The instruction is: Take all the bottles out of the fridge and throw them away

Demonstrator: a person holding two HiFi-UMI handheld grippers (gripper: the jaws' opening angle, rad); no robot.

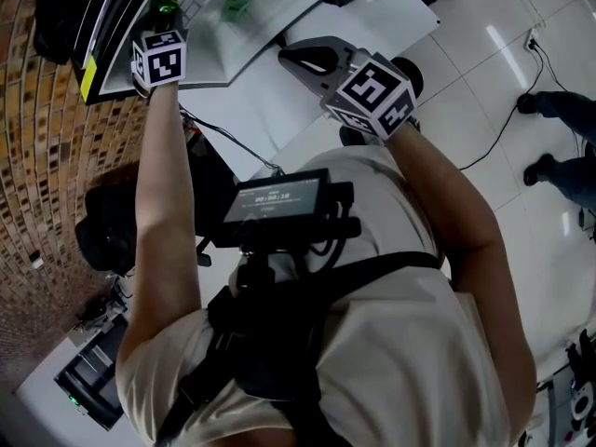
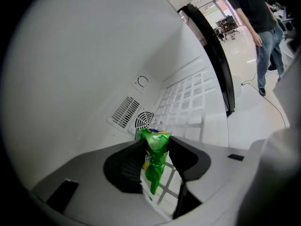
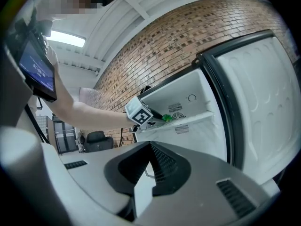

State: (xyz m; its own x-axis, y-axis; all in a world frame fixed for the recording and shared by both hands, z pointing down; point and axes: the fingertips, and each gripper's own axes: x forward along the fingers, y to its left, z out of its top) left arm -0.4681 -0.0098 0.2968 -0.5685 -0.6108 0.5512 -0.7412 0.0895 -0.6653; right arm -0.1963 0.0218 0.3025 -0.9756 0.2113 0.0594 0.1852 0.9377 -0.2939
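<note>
The left gripper (image 2: pixel 155 144) reaches into the open fridge (image 2: pixel 84 60) and clamps a crumpled green bottle (image 2: pixel 155 163) just above the far shelf (image 2: pixel 188 98). The right gripper (image 3: pixel 146 171) is closed and empty, outside the fridge. This looks like an early stage: the bottle is not yet lifted out, and carrying it off and binning it remain.

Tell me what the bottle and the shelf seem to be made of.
The bottle looks like thin green plastic, glossy: it is crumpled and catches light. The shelf is a white grid, perhaps coated wire or plastic; I cannot tell which.
</note>
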